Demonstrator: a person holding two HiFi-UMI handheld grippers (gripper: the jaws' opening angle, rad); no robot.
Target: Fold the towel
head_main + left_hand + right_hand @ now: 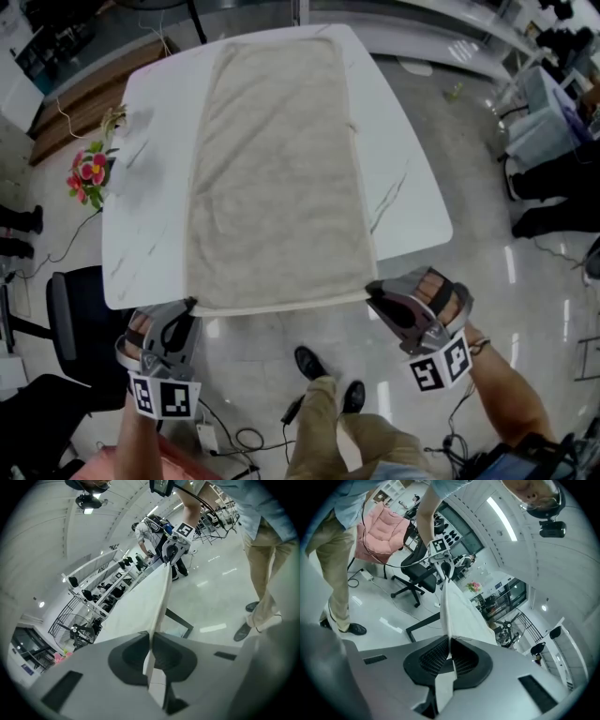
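Over at the left, a bunch of pink and red flowers (87,173) sits by the table's edge, and a black office chair (70,323) stands on the floor below it. The left gripper (190,305) is at the near left corner of the white table (150,187), its jaws together and clamped on the near left corner of the towel (277,169). In the left gripper view the thin cloth edge (161,602) runs straight out from between the pinched jaws of the left gripper (151,639) towards the other gripper (173,550).

The beige towel lies flat and lengthwise down the middle of the table, reaching from the far edge to the near one, with bare tabletop on both sides.

At the near right corner the right gripper (372,292) is likewise clamped on the towel's corner; in its own view the jaws (450,646) meet on the cloth (457,611). The near hem is stretched between the two grippers, just off the table edge. The person's dark shoes (309,361) stand on the glossy floor between them.
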